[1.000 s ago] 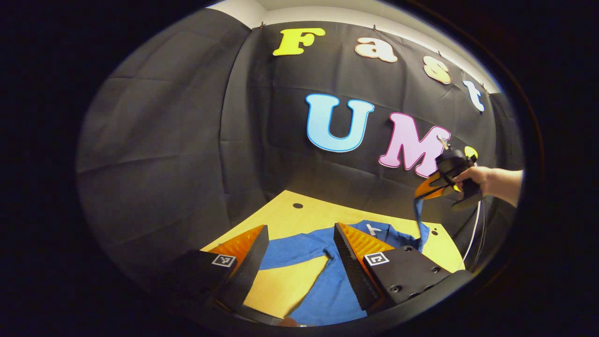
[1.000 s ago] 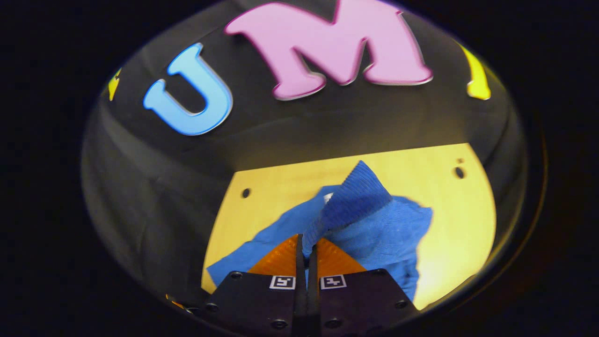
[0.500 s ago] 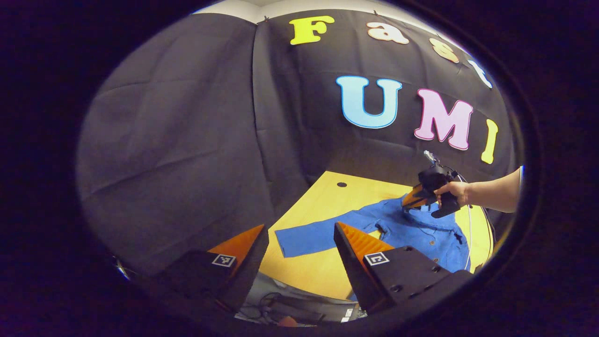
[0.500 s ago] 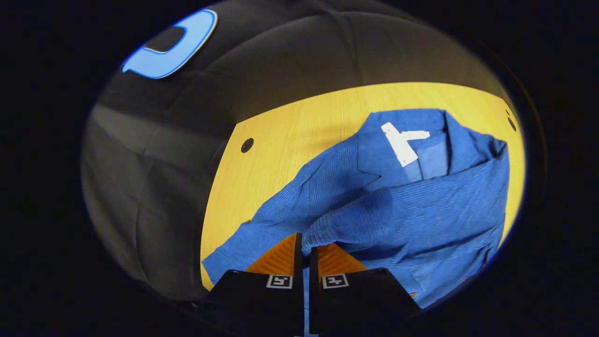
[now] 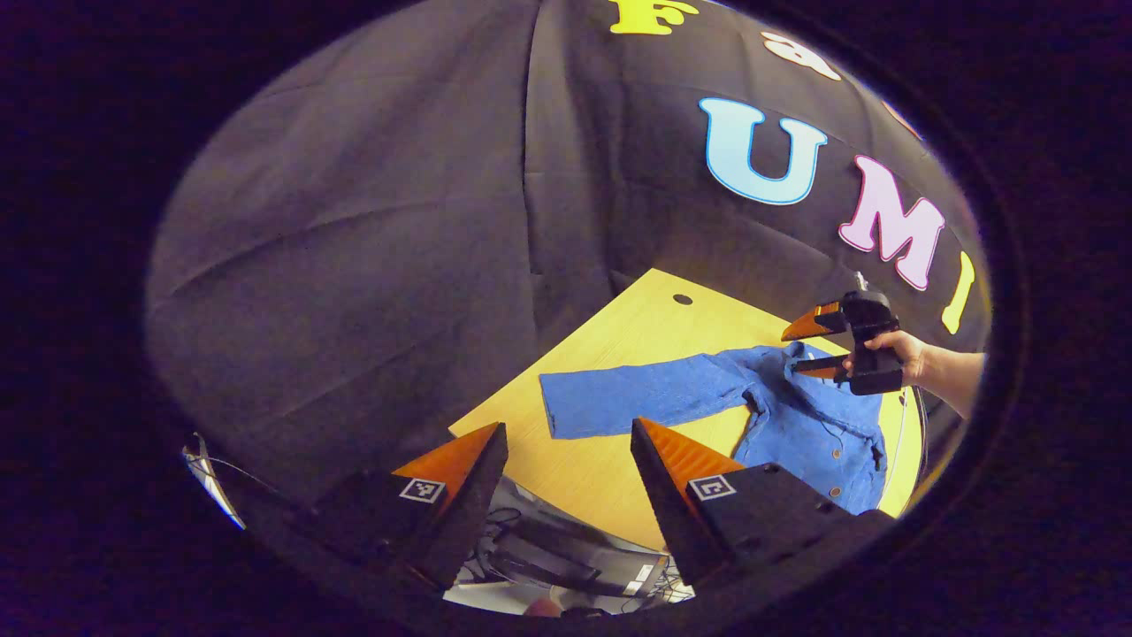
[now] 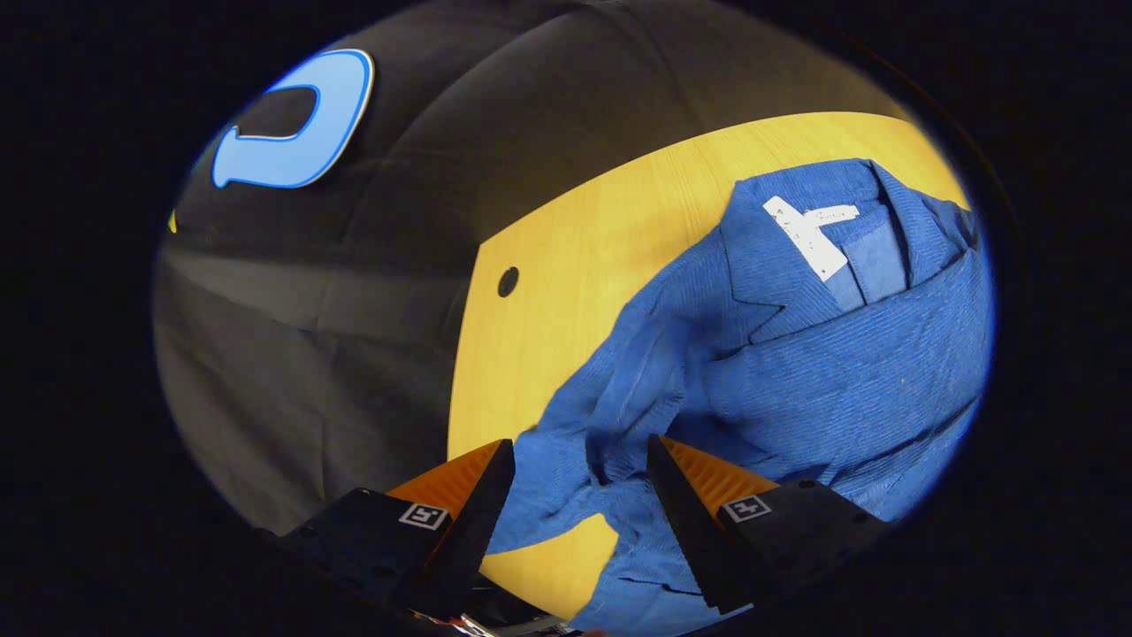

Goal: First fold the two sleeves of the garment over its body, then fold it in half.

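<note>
right gripper (image 6: pixel 573 460) spread above blue shirt (image 6: pixel 796 354) | left gripper (image 5: pixel 566 442) spread, off table (image 5: pixel 619 354)

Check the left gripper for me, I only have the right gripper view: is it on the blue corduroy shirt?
Observer: No. The left gripper hovers open and empty by the near edge of the yellow wooden table, apart from the blue corduroy shirt.
Operator: The other sleeve runs out of my frame. Is it folded?
Observer: Not yet. That long sleeve lies stretched out flat on the table, pointing away from the shirt's body.
</note>
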A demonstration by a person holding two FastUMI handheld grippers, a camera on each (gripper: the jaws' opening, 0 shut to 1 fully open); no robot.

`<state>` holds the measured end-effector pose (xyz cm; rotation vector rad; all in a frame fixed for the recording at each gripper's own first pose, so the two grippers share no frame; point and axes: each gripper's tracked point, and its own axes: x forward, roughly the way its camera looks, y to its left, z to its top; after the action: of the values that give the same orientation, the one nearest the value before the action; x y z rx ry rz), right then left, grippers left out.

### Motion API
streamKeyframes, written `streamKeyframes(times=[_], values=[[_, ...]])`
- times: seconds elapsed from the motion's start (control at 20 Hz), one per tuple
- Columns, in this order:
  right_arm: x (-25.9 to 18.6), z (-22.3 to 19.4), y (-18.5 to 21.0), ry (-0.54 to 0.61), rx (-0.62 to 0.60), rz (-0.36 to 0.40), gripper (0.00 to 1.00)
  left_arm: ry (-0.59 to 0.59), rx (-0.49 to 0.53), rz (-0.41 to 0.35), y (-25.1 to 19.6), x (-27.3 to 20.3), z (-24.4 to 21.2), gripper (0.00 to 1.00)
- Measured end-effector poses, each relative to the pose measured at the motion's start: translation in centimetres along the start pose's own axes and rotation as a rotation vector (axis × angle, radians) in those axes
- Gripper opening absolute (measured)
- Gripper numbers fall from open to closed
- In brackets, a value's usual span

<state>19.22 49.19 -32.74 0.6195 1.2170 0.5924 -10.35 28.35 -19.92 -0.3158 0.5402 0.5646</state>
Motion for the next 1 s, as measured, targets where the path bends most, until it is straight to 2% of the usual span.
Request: streamKeyframes(times=[0.1, 0.25, 0.4, 0.55, 0.7, 0.85, 1.0], values=[[-1.0, 0.7, 1.2, -0.008, 0.019, 0.047, 0.95, -0.008, -0.001, -0.010, -1.0, 0.6, 0.4, 0.82], [-3.6, 1.1, 2.0, -0.003, -0.024, 0.063, 0.96, -0.012, 0.027, -0.039, -2.5, 2.7, 1.1, 0.83], [-7.7, 0.6, 1.7, 0.006, -0.142, 0.074, 0.96, 0.107, -0.013, -0.098, -3.8, 5.8, -0.2, 0.83], [-13.7, -0.2, 1.4, 0.011, -0.282, 0.082, 0.95, 0.243, -0.057, -0.117, -3.6, 9.7, -1.1, 0.82], [-19.5, -1.7, 0.9, -0.002, -0.329, 0.121, 0.95, 0.367, -0.079, -0.040, -1.6, 13.9, -1.7, 0.83], [-24.2, -2.5, -0.8, -0.069, -0.260, 0.160, 0.96, 0.463, -0.110, 0.022, -0.5, 17.3, -2.5, 0.83], [-27.5, -3.4, -5.7, -0.094, -0.209, 0.092, 0.96, 0.549, -0.131, 0.032, 0.1, 19.2, -2.5, 0.83]])
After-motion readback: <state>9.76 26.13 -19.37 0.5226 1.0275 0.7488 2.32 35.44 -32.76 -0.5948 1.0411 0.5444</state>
